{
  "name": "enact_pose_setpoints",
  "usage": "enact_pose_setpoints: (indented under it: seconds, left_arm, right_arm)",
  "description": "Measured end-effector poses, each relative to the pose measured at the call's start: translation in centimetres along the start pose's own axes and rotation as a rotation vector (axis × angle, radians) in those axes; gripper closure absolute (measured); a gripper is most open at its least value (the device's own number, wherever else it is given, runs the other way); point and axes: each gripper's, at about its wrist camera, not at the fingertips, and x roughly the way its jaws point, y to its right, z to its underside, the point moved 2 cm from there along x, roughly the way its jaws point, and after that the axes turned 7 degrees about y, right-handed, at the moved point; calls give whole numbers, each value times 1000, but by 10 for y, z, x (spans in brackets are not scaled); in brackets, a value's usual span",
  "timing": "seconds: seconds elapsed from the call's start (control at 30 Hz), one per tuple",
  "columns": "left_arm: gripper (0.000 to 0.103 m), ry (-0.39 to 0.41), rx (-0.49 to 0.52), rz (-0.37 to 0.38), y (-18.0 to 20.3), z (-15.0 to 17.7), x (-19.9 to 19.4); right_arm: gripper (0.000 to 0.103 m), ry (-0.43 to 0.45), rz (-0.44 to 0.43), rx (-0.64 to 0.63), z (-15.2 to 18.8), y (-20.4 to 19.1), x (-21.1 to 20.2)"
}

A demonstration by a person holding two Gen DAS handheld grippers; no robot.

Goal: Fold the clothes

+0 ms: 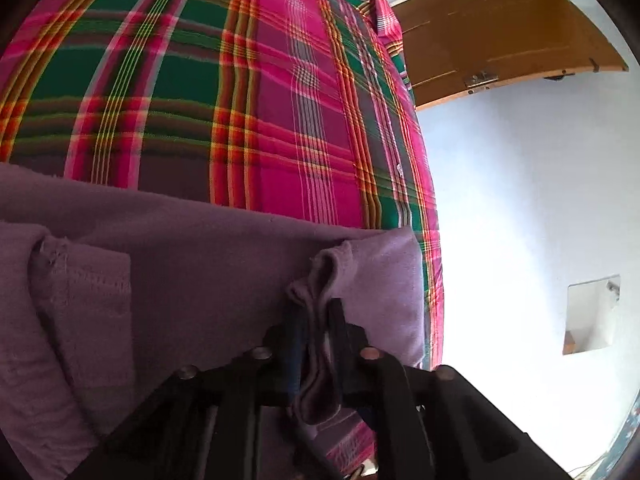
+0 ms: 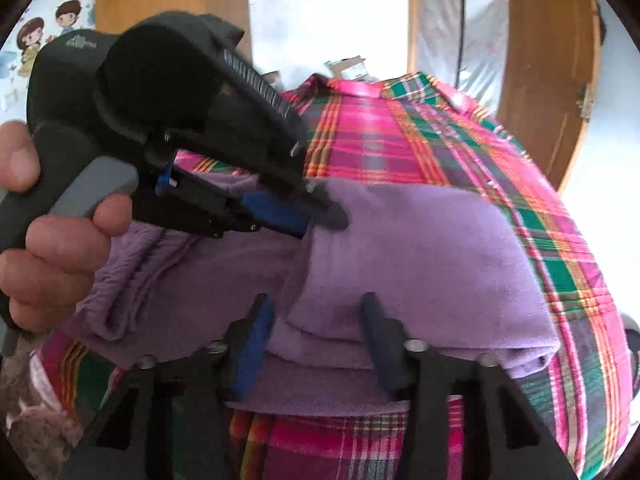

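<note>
A purple garment [image 1: 200, 264] lies partly folded on a pink and green plaid bedsheet [image 1: 200, 80]. My left gripper [image 1: 318, 312] is shut on a bunched edge of that garment, with the cloth pinched between its fingers. In the right wrist view the same left gripper [image 2: 324, 210], held by a person's hand [image 2: 52, 256], bites the purple garment [image 2: 420, 248] from the upper left. My right gripper [image 2: 316, 310] stands open at the garment's near edge. Its two fingers sit on either side of a soft fold, not closed on it.
The plaid bedsheet [image 2: 400, 140] drops off at the bed's right edge. Beyond it are a white wall with a small niche [image 1: 592, 312] and a wooden door [image 1: 500, 28]. Cartoon stickers [image 2: 32, 40] decorate the wall at the far left.
</note>
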Motion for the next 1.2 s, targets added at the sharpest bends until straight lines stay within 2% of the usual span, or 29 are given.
enact_pose_setpoints:
  seconds: [0.1,0.27,0.5,0.87,0.97,1.0,1.07,1.2]
  left_arm:
    - [93,15,10,27,3,1,-4]
    - [94,50,22,70,11,2,-22]
    - [94,93,13,90,4,4,-46]
    - [94,56,-60,8,-35,12,-37]
    - [94,53,-78,23,-39,15,-39]
    - [94,58,-75,34,-37,14,-41]
    - [94,68,-68,56,-32,12,-45]
    - [94,79,-45,75,-16,5,-45]
  right_arm:
    - [87,8,4,-5,-4,-4,-2]
    - [93,71,-14,8,-16,-8,-20]
    - [93,128,-73,14,-32,-17,-39]
    - [92,2,-111,-8,-12,-29,-4]
    - [89,21,-124,-1,-11,-21,-10]
    - [83,31,-117,8,-10,-16,-14]
    - [78,51,-82,43,-7,-1,-23]
    - [76,91,-11,113,1,29,-43]
